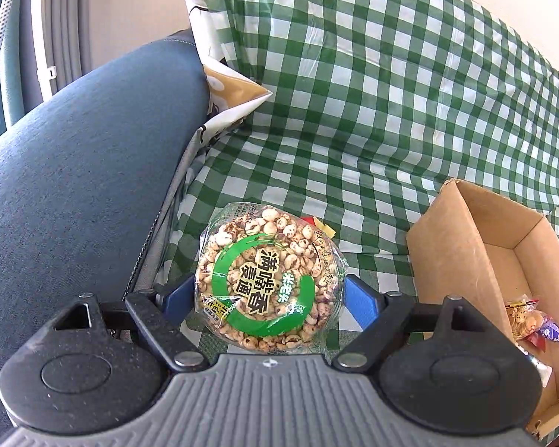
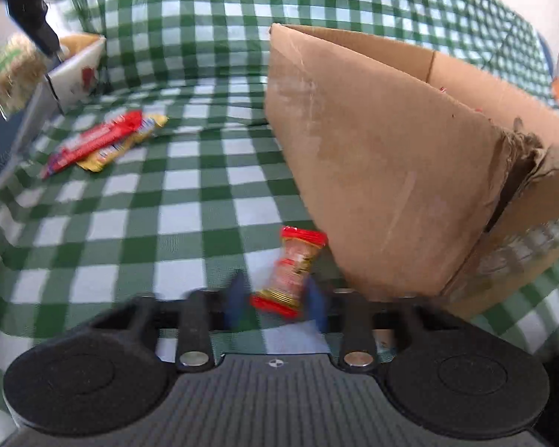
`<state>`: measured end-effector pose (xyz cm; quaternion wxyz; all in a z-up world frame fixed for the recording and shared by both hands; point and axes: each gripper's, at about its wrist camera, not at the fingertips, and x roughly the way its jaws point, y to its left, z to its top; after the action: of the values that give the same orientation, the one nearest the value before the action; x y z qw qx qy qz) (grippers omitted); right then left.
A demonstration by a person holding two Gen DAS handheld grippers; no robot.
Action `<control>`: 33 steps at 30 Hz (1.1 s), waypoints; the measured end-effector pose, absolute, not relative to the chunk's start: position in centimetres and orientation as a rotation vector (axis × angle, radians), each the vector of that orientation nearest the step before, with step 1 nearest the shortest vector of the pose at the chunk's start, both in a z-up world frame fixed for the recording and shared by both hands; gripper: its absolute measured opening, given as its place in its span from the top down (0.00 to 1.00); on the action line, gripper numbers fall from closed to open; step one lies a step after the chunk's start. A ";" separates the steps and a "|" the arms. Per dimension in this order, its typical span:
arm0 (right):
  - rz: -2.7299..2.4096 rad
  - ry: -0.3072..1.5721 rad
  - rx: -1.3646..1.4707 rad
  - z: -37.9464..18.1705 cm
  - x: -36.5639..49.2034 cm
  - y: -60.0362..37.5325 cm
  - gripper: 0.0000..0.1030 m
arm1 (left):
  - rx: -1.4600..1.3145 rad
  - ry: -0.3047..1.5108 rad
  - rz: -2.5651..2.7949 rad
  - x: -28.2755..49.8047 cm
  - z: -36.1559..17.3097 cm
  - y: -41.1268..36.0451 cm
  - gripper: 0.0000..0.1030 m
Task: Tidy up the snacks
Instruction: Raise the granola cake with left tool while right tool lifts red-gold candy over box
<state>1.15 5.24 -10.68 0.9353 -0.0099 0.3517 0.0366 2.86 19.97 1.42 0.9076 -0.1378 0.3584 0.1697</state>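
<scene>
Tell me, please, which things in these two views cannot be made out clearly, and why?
- Right wrist view: motion blur smears the small red snack between the right gripper fingers; label unreadable, grip uncertain.
- Right wrist view: the cardboard box wall hides its contents.
- Left wrist view: the image edge and box wall cut off the snacks inside.
- Left wrist view: the puffed grain cake hides most of the bars behind it.
</scene>
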 end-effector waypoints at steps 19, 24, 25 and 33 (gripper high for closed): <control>0.184 0.720 -0.062 -10.4 2.5 5.6 0.80 | -0.292 0.771 0.331 3.6 1.4 20.2 0.15; 0.255 0.639 -0.094 -7.8 1.7 5.9 0.83 | -0.300 0.773 0.335 3.7 1.4 20.3 0.16; 0.270 0.616 -0.100 -7.0 1.5 5.8 0.83 | -0.302 0.772 0.337 3.6 1.4 20.2 0.16; 0.352 0.477 -0.055 1.3 2.2 2.6 0.83 | -0.298 0.758 0.335 3.1 1.6 19.9 0.16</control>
<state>2.18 2.62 1.35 0.9560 -0.0269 0.2349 0.1735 3.08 19.85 1.56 0.9046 -0.1441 0.3669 0.1620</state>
